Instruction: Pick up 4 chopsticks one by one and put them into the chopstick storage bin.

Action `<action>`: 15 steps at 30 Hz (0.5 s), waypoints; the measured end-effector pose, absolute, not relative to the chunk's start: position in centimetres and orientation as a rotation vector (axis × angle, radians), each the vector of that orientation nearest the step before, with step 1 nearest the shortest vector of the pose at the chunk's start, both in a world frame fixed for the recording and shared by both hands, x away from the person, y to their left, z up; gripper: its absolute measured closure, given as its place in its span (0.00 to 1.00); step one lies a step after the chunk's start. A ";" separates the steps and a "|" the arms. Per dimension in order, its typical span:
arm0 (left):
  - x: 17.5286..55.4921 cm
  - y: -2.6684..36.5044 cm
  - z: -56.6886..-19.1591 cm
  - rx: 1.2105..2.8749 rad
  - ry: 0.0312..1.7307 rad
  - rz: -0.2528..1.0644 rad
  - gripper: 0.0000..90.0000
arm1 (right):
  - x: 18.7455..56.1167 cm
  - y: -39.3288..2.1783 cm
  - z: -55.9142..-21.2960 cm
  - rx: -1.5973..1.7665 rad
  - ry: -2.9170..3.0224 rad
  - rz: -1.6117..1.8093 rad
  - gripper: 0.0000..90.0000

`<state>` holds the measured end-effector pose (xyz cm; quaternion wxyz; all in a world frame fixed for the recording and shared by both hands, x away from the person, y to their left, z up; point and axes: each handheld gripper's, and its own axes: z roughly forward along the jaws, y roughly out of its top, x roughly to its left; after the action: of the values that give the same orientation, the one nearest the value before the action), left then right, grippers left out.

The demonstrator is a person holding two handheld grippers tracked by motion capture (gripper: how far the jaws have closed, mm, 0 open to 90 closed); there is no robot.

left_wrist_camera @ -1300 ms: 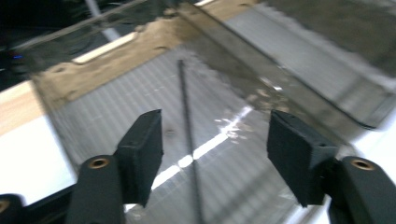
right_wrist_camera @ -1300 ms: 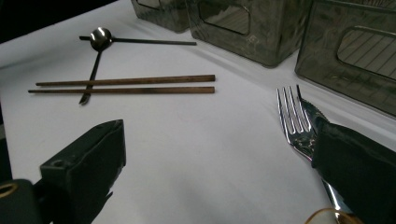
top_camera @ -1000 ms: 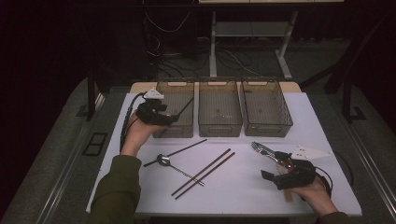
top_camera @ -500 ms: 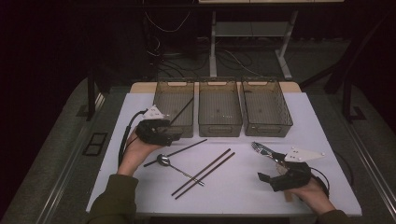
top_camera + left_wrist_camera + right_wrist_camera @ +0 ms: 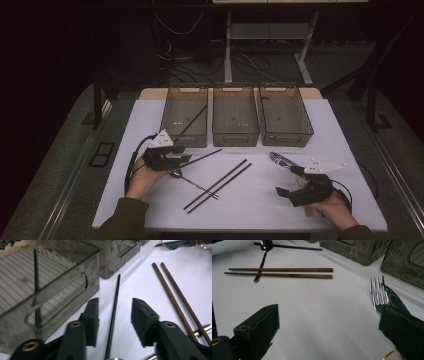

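Observation:
A thin black chopstick (image 5: 113, 315) lies on the white table (image 5: 300, 130) just in front of the left bin (image 5: 184, 117). My left gripper (image 5: 186, 158) is down over it, one jaw on each side. The jaws have just been closing, but a gap remains between each pad and the stick, so the left gripper (image 5: 114, 303) is open. A second black chopstick (image 5: 192, 120) leans inside the left bin. My right gripper (image 5: 287, 181) rests at the front right, wide open and empty (image 5: 329, 311), beside a fork (image 5: 377, 295) and a serrated knife (image 5: 395, 300).
Three smoky clear bins stand in a row at the back, with the middle bin (image 5: 235, 117) and right bin (image 5: 285, 115) beside the left one. Two brown chopsticks (image 5: 220, 184) lie side by side mid-table. A metal spoon (image 5: 192, 182) lies just left of them.
My left gripper has come back from the left bin and sunk to the black chopstick on the table, its jaws narrower. The right gripper has stayed put.

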<state>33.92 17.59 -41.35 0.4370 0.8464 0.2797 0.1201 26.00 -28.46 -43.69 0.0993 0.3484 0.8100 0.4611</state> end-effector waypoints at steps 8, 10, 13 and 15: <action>34.5 17.8 -42.9 2.157 0.707 0.258 0.77 | 26.0 -28.4 -43.8 1.034 2.408 1.362 0.04; 34.7 17.6 -43.3 2.190 0.710 0.246 0.80 | 26.0 -28.3 -43.8 1.029 2.412 1.361 0.04; 35.0 17.5 -43.7 2.209 0.711 0.238 0.82 | 26.0 -28.3 -43.8 1.030 2.414 1.362 0.04; 35.0 17.5 -43.9 2.223 0.717 0.249 0.82 | 26.0 -28.3 -43.8 1.029 2.413 1.363 0.04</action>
<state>35.04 17.47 -43.88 0.3861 0.8730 0.2816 0.0976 25.99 -28.29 -43.84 0.0926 0.3467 0.8127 0.4590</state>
